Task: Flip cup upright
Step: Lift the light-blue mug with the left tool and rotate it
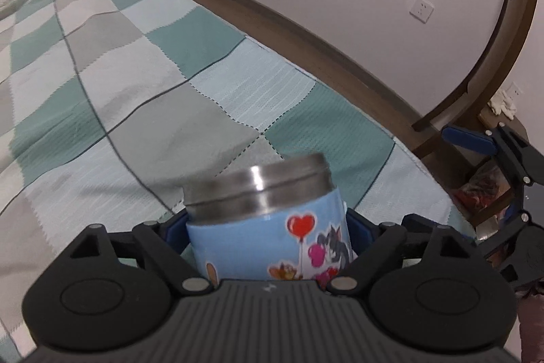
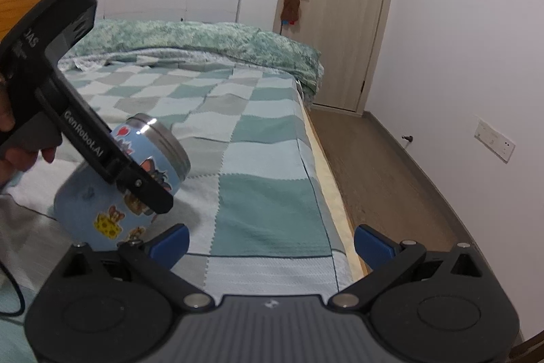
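A light blue cup (image 1: 272,244) with cartoon stickers and a steel rim sits between the blue pads of my left gripper (image 1: 263,227), which is shut on it. In the right wrist view the cup (image 2: 102,206) is tilted, steel rim up and to the right, its base near the checked bed cover (image 2: 258,199). The left gripper (image 2: 136,182) grips its middle from the left. My right gripper (image 2: 270,242) is open and empty, just right of the cup, above the bed's edge. It also shows at the right edge of the left wrist view (image 1: 493,145).
The bed carries a green patterned quilt (image 2: 217,39) at its head. A wooden floor strip (image 2: 374,172) runs between bed and wall. A dark wooden chair (image 1: 489,63) stands near the bed's corner. A closed door (image 2: 340,22) is at the back.
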`<state>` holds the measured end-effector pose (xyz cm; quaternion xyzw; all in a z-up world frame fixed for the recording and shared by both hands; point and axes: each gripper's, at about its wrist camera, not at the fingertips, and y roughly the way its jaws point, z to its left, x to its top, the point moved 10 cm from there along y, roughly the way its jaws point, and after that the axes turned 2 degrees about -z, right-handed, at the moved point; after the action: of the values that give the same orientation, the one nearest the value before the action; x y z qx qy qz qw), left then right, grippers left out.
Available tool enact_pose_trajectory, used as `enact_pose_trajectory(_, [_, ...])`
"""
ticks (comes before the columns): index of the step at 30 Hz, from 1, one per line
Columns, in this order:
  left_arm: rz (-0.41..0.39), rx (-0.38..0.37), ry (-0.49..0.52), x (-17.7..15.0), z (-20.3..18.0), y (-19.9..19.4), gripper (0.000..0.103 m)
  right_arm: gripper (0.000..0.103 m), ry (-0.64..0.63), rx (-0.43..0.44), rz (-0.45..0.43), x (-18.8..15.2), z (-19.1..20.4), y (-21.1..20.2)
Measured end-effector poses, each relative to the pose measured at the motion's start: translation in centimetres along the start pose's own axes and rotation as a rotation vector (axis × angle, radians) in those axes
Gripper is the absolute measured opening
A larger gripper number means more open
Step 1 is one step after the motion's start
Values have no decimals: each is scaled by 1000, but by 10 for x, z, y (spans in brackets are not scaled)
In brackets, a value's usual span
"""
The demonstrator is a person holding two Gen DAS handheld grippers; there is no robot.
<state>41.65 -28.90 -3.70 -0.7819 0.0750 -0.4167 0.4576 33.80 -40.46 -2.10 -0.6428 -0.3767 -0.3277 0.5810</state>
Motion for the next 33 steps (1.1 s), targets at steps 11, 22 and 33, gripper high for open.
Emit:
enact_pose_trajectory(11, [-84, 55, -49, -33, -24, -59, 85, 103, 10, 102, -95, 11, 18, -41])
enact_pose_trajectory(22, [-114, 105, -92, -83, -67, -129, 85, 103, 0, 190, -154, 5, 43, -102])
enact_pose_trajectory(33, [-16, 130, -211, -145, -66, -166, 85, 103, -25, 284, -156, -15, 88, -143])
